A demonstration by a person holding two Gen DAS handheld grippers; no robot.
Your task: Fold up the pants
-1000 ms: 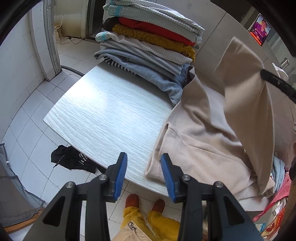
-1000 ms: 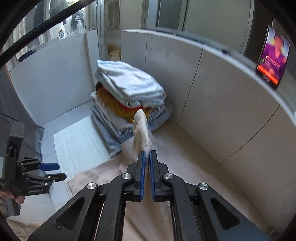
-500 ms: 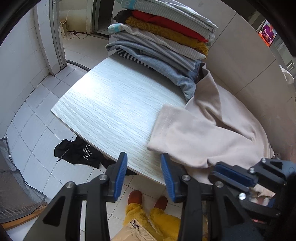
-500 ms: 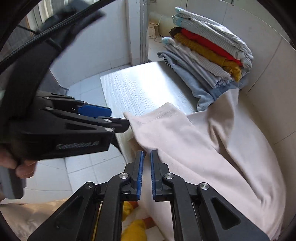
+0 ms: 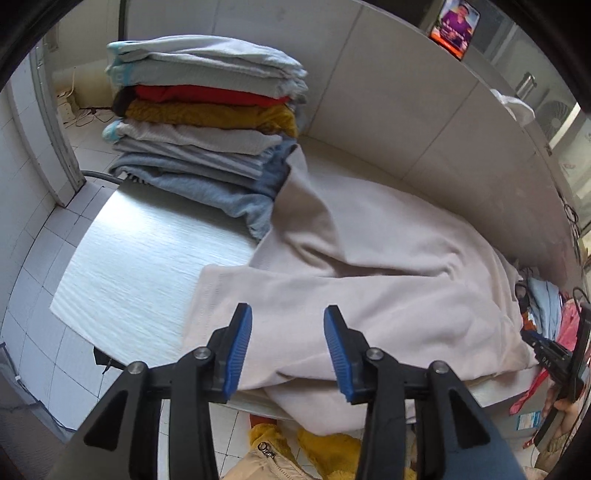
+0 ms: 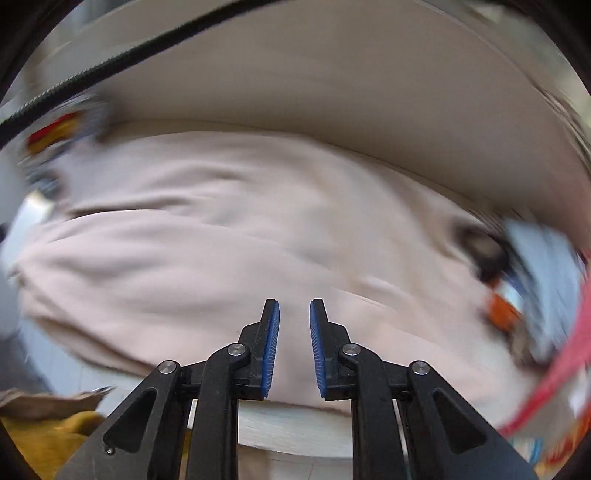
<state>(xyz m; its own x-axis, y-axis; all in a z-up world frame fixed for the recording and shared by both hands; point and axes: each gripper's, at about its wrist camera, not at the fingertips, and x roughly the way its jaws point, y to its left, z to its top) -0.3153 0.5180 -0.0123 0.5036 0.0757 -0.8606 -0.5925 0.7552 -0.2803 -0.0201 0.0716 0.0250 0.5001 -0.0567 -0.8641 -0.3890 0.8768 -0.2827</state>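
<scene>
The beige pants [image 5: 369, 277] lie across the white wood-grain table [image 5: 140, 258], one leg folded over toward the front with its hem at the left. My left gripper [image 5: 288, 314] hovers above the near part of that leg; its jaws are opening a little, and no cloth is between its blue pads [image 5: 240, 347]. In the blurred right wrist view the pants [image 6: 221, 258] fill the middle. My right gripper [image 6: 294, 310] hangs over their front edge, its jaws opening with nothing between them. It also shows at the far right of the left wrist view.
A tall stack of folded clothes [image 5: 207, 122] stands at the back left, touching the pants. Loose coloured clothes [image 5: 546, 306] lie at the right end. A phone [image 5: 456, 27] leans on the wall ledge. A black item [image 5: 107, 360] lies on the tiled floor under the table edge.
My right gripper carried the held pant leg forward, laid it down, let go and swung right. My left gripper moved right over the pants.
</scene>
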